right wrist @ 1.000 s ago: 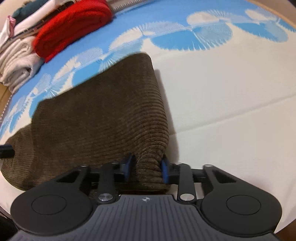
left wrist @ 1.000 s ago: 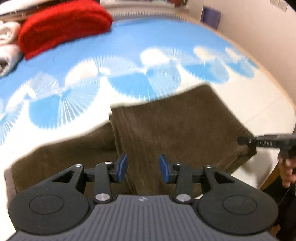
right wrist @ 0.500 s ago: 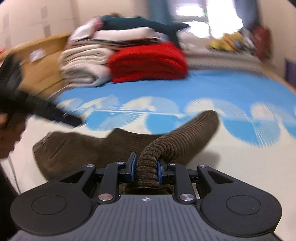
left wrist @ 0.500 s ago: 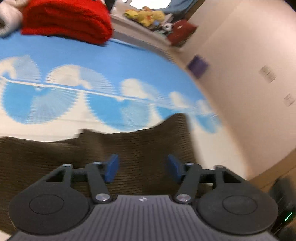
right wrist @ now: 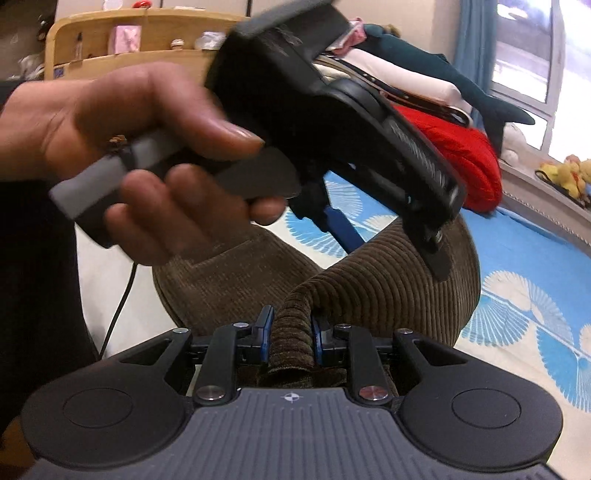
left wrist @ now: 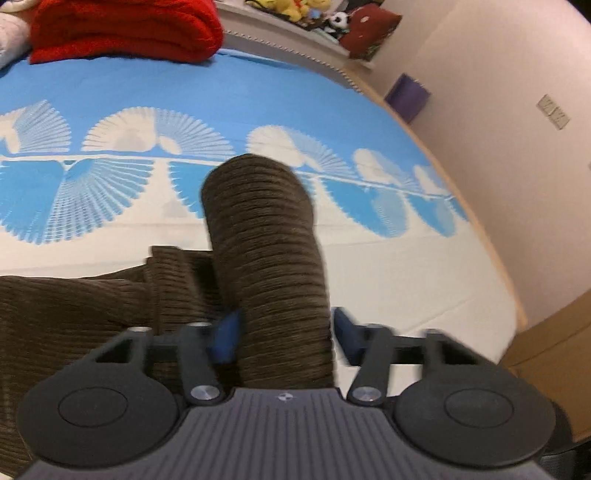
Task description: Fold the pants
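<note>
Brown corduroy pants lie on the bed, and one fold of them is raised into a thick roll. My right gripper is shut on a bunched edge of the pants. My left gripper straddles the raised roll. Its jaws are closing: the left pad is against the cloth, and a thin gap shows at the right pad. In the right wrist view the left gripper hangs just above the fold, held by a person's hand.
A blue and white patterned sheet covers the bed. A red blanket and stacked linens lie at the far end. A wall and a purple box are to the right. A cable hangs below the hand.
My right gripper lifted its end of the pants and carried it over, rolling as it went. The left gripper's jaws spread wider, then came in around the raised roll.
</note>
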A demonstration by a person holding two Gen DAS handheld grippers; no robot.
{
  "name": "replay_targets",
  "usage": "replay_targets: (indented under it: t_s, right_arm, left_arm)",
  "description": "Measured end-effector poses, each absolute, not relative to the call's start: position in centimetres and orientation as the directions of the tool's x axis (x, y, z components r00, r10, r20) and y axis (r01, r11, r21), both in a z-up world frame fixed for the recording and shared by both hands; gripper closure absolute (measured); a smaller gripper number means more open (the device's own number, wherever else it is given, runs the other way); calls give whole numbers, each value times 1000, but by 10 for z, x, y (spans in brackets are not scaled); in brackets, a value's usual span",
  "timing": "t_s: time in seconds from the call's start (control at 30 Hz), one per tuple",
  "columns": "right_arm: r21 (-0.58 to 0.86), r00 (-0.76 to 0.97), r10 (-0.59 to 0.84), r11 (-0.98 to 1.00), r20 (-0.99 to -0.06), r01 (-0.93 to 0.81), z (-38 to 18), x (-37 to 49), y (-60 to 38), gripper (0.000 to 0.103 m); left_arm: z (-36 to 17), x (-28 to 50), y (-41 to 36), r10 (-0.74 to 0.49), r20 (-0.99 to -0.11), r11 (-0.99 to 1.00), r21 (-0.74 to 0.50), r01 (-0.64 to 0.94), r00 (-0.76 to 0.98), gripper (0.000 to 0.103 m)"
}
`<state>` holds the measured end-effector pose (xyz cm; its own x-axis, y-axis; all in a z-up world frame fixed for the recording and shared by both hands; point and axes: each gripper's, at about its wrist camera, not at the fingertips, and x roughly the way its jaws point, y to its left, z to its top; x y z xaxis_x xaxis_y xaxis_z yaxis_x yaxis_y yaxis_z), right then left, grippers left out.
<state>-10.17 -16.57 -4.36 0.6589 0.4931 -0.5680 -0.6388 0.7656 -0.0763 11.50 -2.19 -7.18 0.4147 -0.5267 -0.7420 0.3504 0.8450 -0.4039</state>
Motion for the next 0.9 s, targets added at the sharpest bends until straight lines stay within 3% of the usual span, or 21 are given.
replay_targets:
  t_s: [0.03,0.13,0.33,0.4,0.5,0.63,0.9]
  right_arm:
    - [-72,660,495,768,-565,-637,-42,-101,-167,81]
    - [-58,659,496,773,-566,-632,-40,-99,-175,81]
    - [11,642,507,789,-575,-614,-37,-90,-177,75]
    - [77,630,536,792,-562,-605,-31,-86,-183,57]
    - [214,646,585,799,-489,-562,-15,-78,-202,48]
    - [388,688,572,817,-446,-427,-10,-55,-229,42]
    - [495,640,519,835,-567,-239,-46,-8,-215,41]
  left_arm:
    - [-73,115,-21,-520,-743,848,-394,354,421,72]
    - [-72,111,-19,-486,-754,864,-341,370,441,83]
    - [-64,102,-8,-456,-754,880,-302,368,473,86]
    - [-59,101,5,-453,-744,883,-301,359,491,87]
    - [-49,99,39,-445,-724,893,-318,318,526,87]
    - [-42,95,112,-388,-706,921,-326,215,592,87]
    - [-65,81,260,-145,-740,955,-278,-101,657,84]
